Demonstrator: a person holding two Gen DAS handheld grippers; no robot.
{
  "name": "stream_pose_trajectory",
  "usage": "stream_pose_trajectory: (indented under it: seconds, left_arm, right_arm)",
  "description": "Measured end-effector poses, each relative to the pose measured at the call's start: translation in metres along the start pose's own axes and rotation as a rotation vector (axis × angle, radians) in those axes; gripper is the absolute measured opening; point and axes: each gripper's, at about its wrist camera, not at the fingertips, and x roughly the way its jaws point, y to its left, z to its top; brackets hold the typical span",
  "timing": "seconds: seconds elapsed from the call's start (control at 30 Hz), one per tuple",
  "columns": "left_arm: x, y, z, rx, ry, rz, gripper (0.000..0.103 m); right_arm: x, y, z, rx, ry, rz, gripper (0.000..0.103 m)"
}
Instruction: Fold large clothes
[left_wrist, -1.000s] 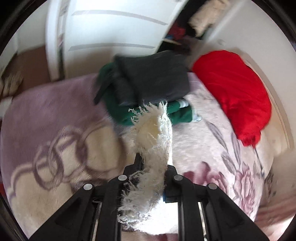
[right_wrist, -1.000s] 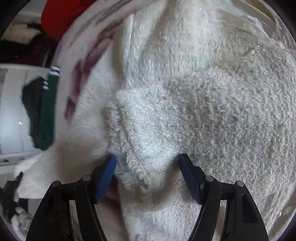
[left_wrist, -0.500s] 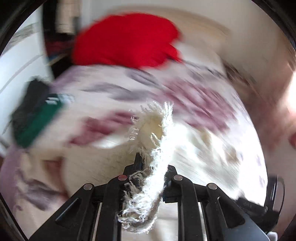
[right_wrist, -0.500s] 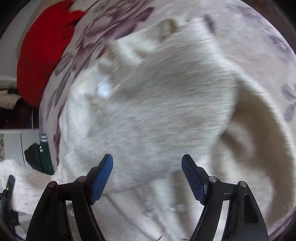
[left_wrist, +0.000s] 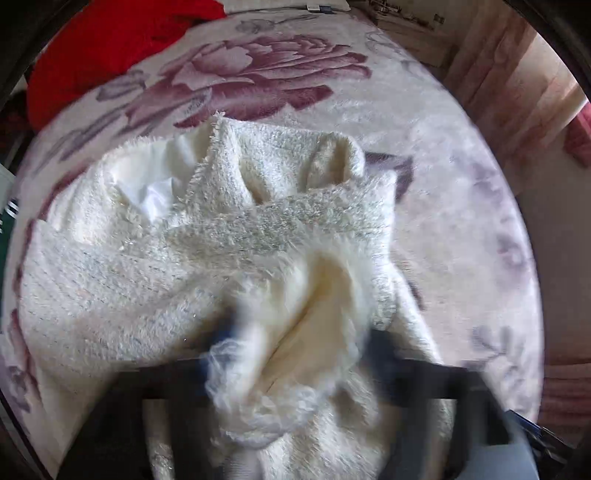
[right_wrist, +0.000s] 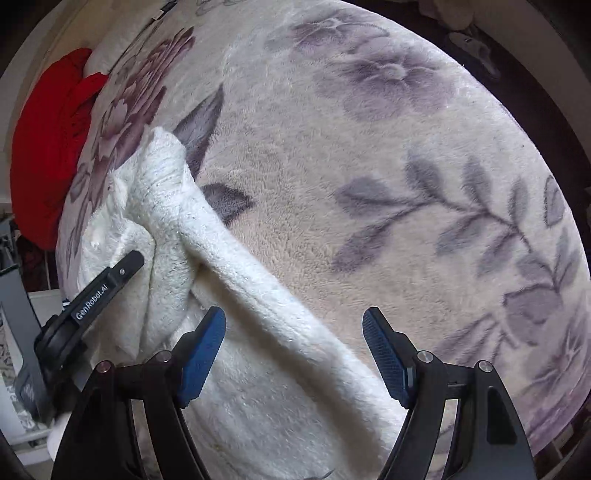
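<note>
A cream fuzzy knit garment (left_wrist: 184, 266) lies bunched on the floral blanket (left_wrist: 461, 221). My left gripper (left_wrist: 295, 343) is blurred by motion, with a fringed edge of the garment (left_wrist: 280, 369) bunched between its jaws; I cannot tell whether they grip it. In the right wrist view the garment (right_wrist: 258, 387) runs in a long fold from lower middle to upper left. My right gripper (right_wrist: 293, 343) is open and empty above that fold. The left gripper's black body (right_wrist: 92, 295) shows at the left there, over the garment.
A red cloth heap (left_wrist: 110, 48) lies at the far edge of the blanket, also in the right wrist view (right_wrist: 48, 155). A green garment (left_wrist: 5, 229) peeks in at the left. A wooden floor (left_wrist: 517, 92) lies beyond the blanket's right side.
My left gripper swung right and down onto the blanket with the garment's fringe; the folded pile left view. My right gripper pulled back from the garment and stays open.
</note>
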Motion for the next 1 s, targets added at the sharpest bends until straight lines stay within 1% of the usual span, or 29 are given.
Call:
stream_pose_trajectory:
  seconds: [0.03, 0.1, 0.13, 0.17, 0.2, 0.27, 0.3, 0.33, 0.4, 0.43, 0.47, 0.53, 0.57, 0.6, 0.63, 0.67, 0.7, 0.77, 0.83, 0.87, 0.9, 0.97, 1.0]
  left_arm:
    - [-0.008, 0.004, -0.002, -0.012, -0.002, -0.020, 0.095]
    - [-0.035, 0.023, -0.009, -0.048, -0.017, -0.069, 0.096]
    - [-0.048, 0.033, -0.012, -0.058, -0.025, -0.061, 0.096]
    - [-0.055, 0.041, -0.015, -0.066, -0.034, -0.024, 0.096]
    - [-0.067, 0.056, -0.021, -0.081, -0.049, 0.027, 0.096]
    - [-0.082, 0.093, -0.031, -0.121, -0.082, 0.121, 0.096]
    - [-0.089, 0.116, -0.039, -0.149, -0.094, 0.188, 0.096]
    - [-0.092, 0.137, -0.046, -0.174, -0.098, 0.245, 0.096]
    - [-0.091, 0.177, -0.059, -0.221, -0.082, 0.330, 0.096]
    - [-0.087, 0.197, -0.067, -0.241, -0.056, 0.373, 0.096]
    - [-0.084, 0.213, -0.074, -0.257, -0.037, 0.396, 0.096]
    - [-0.079, 0.245, -0.086, -0.305, -0.012, 0.439, 0.096]
    - [-0.077, 0.255, -0.088, -0.323, -0.006, 0.448, 0.096]
    - [-0.076, 0.265, -0.091, -0.343, -0.002, 0.452, 0.096]
    - [-0.076, 0.273, -0.091, -0.363, -0.009, 0.453, 0.096]
    - [-0.079, 0.279, -0.090, -0.379, -0.018, 0.450, 0.096]
    - [-0.082, 0.285, -0.088, -0.395, -0.028, 0.440, 0.096]
    - [-0.085, 0.290, -0.078, -0.420, -0.057, 0.413, 0.096]
    - [-0.086, 0.292, -0.063, -0.427, -0.090, 0.390, 0.096]
    - [-0.083, 0.293, -0.055, -0.428, -0.093, 0.383, 0.096]
    - [-0.078, 0.295, -0.048, -0.428, -0.098, 0.371, 0.096]
    - [-0.066, 0.298, -0.036, -0.419, -0.104, 0.364, 0.096]
    - [-0.055, 0.298, -0.032, -0.403, -0.086, 0.372, 0.096]
  right_arm:
    - [-0.003, -0.002, 0.000, -0.003, 0.002, 0.010, 0.078]
    - [-0.011, -0.004, 0.003, -0.011, 0.005, 0.029, 0.079]
    - [-0.015, -0.003, 0.006, -0.014, 0.005, 0.045, 0.079]
    - [-0.018, -0.001, 0.008, -0.016, 0.007, 0.058, 0.079]
    - [-0.021, 0.006, 0.009, -0.014, 0.009, 0.075, 0.079]
    - [-0.021, 0.026, 0.017, -0.021, 0.025, 0.144, 0.079]
    - [-0.019, 0.036, 0.018, -0.029, 0.038, 0.175, 0.079]
    - [-0.014, 0.051, 0.021, -0.044, 0.052, 0.209, 0.079]
    - [0.002, 0.080, 0.024, -0.096, 0.090, 0.249, 0.079]
    - [0.015, 0.095, 0.025, -0.127, 0.112, 0.234, 0.079]
    - [0.026, 0.107, 0.024, -0.161, 0.138, 0.200, 0.079]
    - [0.060, 0.130, 0.021, -0.223, 0.218, 0.107, 0.079]
    - [0.074, 0.137, 0.018, -0.234, 0.262, 0.093, 0.078]
    - [0.083, 0.143, 0.014, -0.235, 0.291, 0.108, 0.058]
    - [0.084, 0.150, 0.011, -0.252, 0.296, 0.115, 0.007]
    - [0.082, 0.158, 0.008, -0.285, 0.286, 0.101, 0.007]
    - [0.068, 0.167, 0.008, -0.325, 0.226, 0.093, 0.006]
    - [0.039, 0.178, 0.015, -0.357, 0.138, 0.116, 0.006]
    - [0.011, 0.185, 0.030, -0.352, 0.062, 0.148, 0.006]
    - [0.002, 0.190, 0.038, -0.358, 0.031, 0.153, 0.006]
    - [-0.007, 0.196, 0.049, -0.374, -0.017, 0.132, 0.006]
    - [-0.008, 0.204, 0.062, -0.412, -0.050, 0.110, 0.006]
    - [0.000, 0.207, 0.070, -0.440, -0.028, 0.100, 0.006]
